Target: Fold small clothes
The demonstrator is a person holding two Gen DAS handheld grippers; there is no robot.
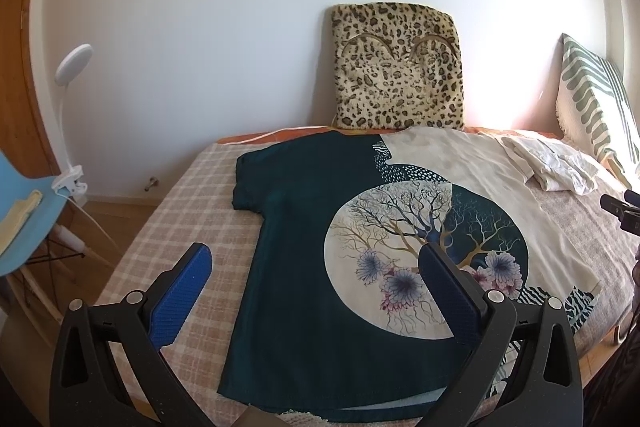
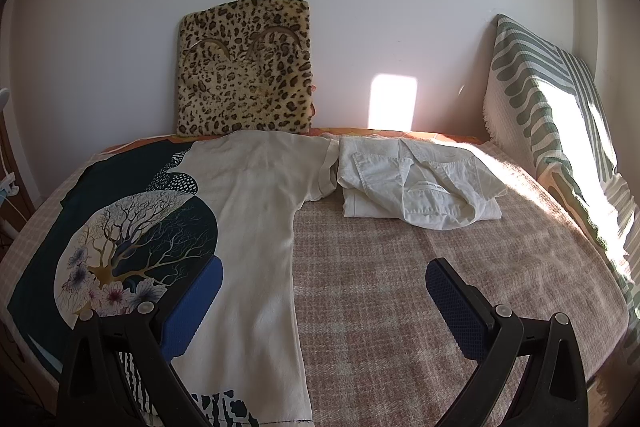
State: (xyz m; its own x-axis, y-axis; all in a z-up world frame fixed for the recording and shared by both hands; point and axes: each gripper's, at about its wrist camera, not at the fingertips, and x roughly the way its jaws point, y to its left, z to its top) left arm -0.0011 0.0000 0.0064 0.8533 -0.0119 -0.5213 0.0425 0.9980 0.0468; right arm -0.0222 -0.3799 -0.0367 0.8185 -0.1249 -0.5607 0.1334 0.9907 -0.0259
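A T-shirt (image 1: 304, 247) lies spread flat on the bed, dark teal on its left half and cream on its right, with a round tree-and-flower print in the middle. The right wrist view shows the same T-shirt (image 2: 248, 211) from its cream side. A folded white garment (image 1: 556, 163) sits beyond its right sleeve, the same white garment (image 2: 416, 187) lying at the back of the bed. My left gripper (image 1: 316, 271) hangs open above the shirt's lower left part, holding nothing. My right gripper (image 2: 324, 275) is open over the shirt's right edge and the bedspread, empty too.
The bed carries a pink checked bedspread (image 2: 460, 267). A leopard-print cushion (image 1: 400, 71) leans on the wall behind. A green striped pillow (image 2: 560, 131) stands at the right. A blue chair (image 1: 24, 203) with a clip-on white lamp (image 1: 72, 63) stands left of the bed.
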